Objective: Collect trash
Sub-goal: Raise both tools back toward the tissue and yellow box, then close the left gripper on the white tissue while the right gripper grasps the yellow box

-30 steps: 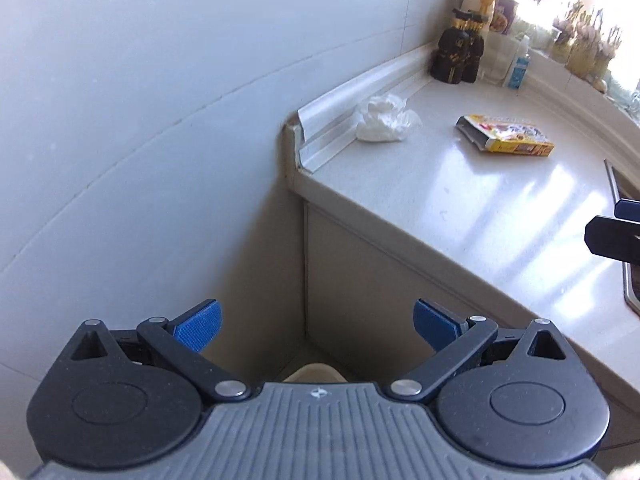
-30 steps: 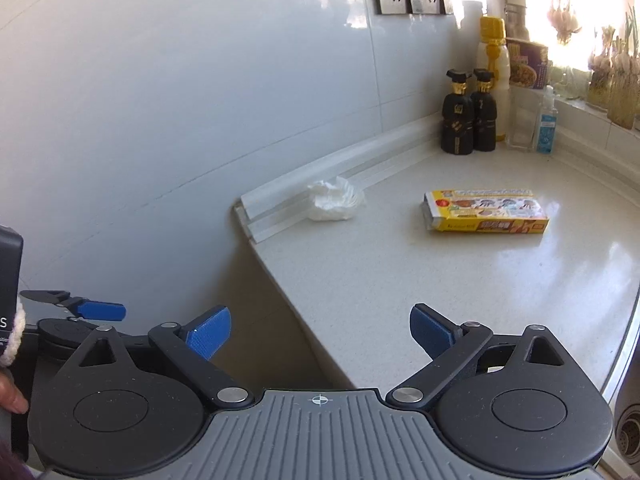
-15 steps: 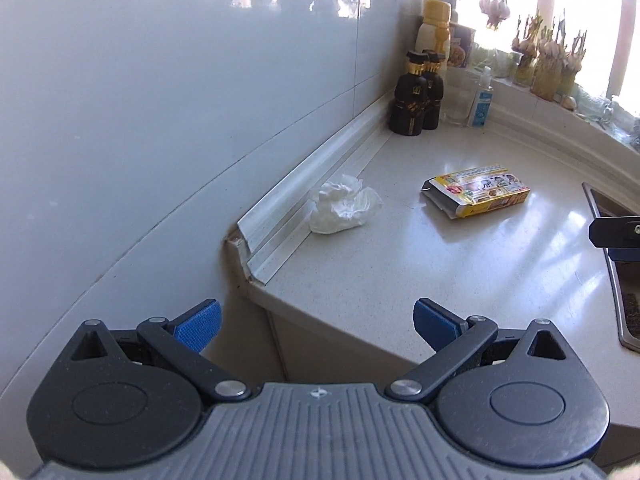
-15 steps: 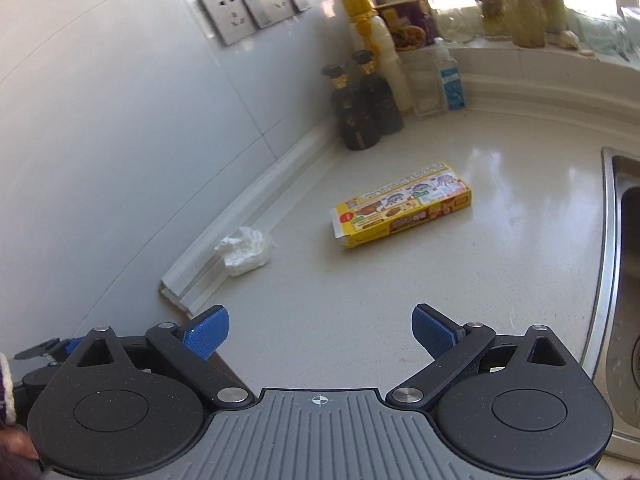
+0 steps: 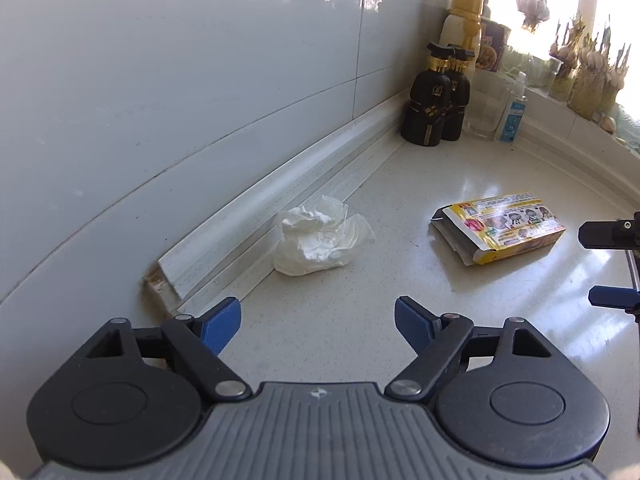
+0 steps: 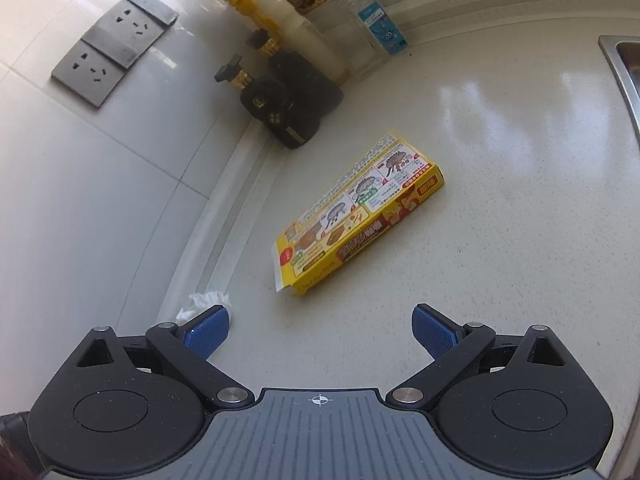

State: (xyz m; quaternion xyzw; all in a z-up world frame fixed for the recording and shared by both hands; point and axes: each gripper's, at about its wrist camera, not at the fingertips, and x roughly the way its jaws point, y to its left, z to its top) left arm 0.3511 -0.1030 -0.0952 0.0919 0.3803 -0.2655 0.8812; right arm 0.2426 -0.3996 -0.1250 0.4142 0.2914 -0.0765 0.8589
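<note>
I judge the crumpled tissue (image 5: pixel 322 240) weightless, soft and fully compressible; I would pinch it across its bunched top. It is white and creased, lying against the backsplash strip (image 5: pixel 280 200). The yellow carton (image 6: pixel 358 216), out from that strip, looks light, stiff and crushable, one end flap open; I would grip across its narrow width. The left gripper (image 5: pixel 318 324), jaws just narrowed, and right gripper (image 6: pixel 320 330) stand open, empty.

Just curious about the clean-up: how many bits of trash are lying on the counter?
2. A crumpled tissue lies by the wall trim, and a yellow box lies flat further out on the counter. More may lie outside the views.
</note>
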